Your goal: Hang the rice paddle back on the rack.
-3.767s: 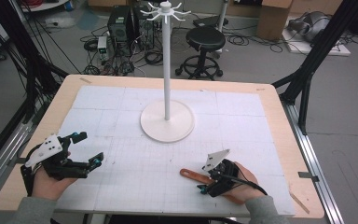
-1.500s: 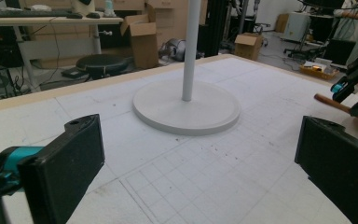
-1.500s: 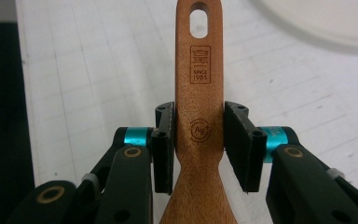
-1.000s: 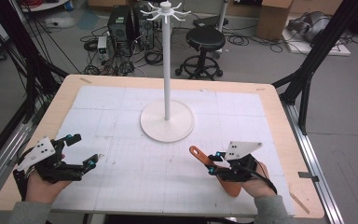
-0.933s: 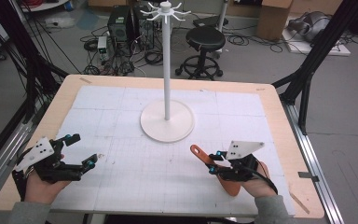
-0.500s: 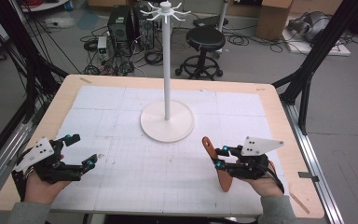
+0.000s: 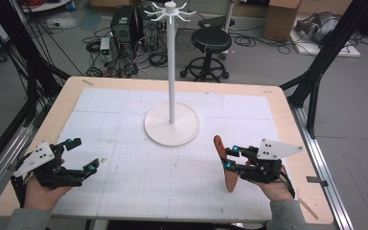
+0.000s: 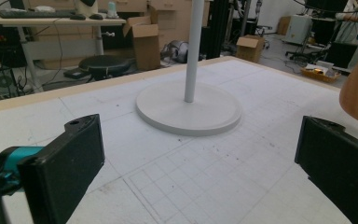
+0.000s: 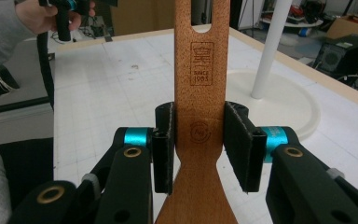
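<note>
Main risk, as I judge it: the spatula [image 7: 229, 165] twists or slips in the right gripper [image 9: 199, 140]. The jaws clamp only its narrow neck, edge to edge, with the blade hanging below and the long handle above, so any knock could swing it. Second risk: if the aim is to hang it on the stand [image 7: 172, 72], the hooks [image 7: 170, 10] are thin and high, and the handle's slot [image 9: 202, 26] is small, easy to miss. A push on the pole could rock the base [image 7: 172, 123].

The spatula sits lower right in the high view, held above the table, near upright.

Left gripper [image 7: 79, 158], lower left, is wide open with nothing in it, resting low over the mat.

Surface: wooden table [image 7: 67, 96] under a white gridded mat [image 7: 124, 143], a few dark specks on it.

Room: grey floor, black stool [image 7: 212, 40] top centre, cables and a computer tower [image 7: 123, 21] upper left, cardboard boxes [image 7: 281, 17] top right, black frame legs at both sides.
</note>
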Tool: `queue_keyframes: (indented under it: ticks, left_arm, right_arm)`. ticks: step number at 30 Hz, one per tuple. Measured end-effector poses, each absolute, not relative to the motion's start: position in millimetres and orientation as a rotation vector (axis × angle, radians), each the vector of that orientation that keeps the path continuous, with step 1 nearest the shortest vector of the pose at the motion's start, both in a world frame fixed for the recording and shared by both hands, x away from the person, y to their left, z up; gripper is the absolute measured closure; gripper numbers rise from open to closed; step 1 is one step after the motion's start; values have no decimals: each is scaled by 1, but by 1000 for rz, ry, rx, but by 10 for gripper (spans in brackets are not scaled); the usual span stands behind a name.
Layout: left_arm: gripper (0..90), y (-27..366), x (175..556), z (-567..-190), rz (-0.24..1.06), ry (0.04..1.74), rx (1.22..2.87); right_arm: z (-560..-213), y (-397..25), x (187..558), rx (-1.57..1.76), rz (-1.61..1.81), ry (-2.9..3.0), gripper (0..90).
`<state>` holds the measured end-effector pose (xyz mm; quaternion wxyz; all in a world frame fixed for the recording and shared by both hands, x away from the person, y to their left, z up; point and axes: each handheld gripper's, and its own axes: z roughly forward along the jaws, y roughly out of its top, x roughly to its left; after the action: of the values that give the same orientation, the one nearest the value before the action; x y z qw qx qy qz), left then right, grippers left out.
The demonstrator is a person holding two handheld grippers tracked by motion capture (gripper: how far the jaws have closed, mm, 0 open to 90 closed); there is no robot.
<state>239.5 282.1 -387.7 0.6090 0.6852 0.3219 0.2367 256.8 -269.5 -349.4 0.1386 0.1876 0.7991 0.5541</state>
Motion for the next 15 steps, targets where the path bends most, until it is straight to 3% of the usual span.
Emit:
queue_keyframes:
  ticks: [15]
  left_arm:
    - [18, 286, 237, -387, 552, 751, 1570]
  right_arm:
    - [-339, -281, 265, 477, 1755, 2249, 651]
